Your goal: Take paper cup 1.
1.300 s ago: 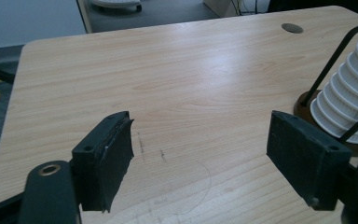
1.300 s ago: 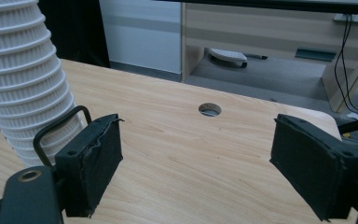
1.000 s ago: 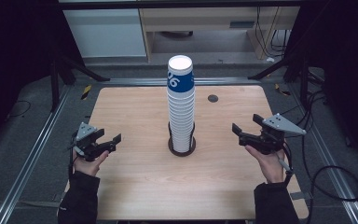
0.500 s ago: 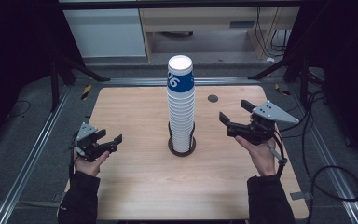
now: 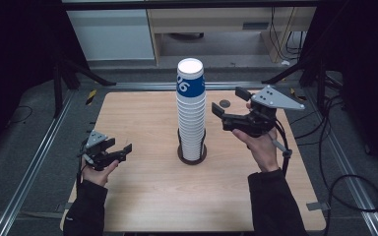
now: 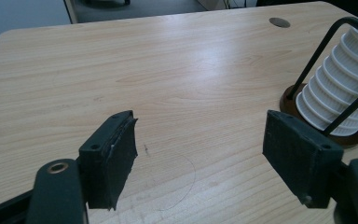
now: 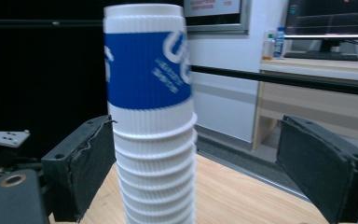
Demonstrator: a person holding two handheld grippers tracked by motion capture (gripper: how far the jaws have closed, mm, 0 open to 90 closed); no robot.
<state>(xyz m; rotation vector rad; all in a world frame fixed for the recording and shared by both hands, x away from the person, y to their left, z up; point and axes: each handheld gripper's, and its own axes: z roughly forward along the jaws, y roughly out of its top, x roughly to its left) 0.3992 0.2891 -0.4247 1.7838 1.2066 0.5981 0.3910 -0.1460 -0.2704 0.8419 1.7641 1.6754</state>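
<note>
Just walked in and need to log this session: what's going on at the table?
A person stands at a wooden table with a tool in each hand. The right tool has risen level with the upper part of the stack of paper cups in its wire holder, its jaws just opening, empty, beside the stack. The left tool rests low, open, holding nothing.

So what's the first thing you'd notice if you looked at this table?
The tall stack of white paper cups, the top one with a blue band, standing in a black wire holder in the middle of the wooden table. Next, the right gripper, raised beside the top of the stack with its jaws open, which have just been opening with nothing between them. The left gripper sits low near the table's left edge, open too.
</note>
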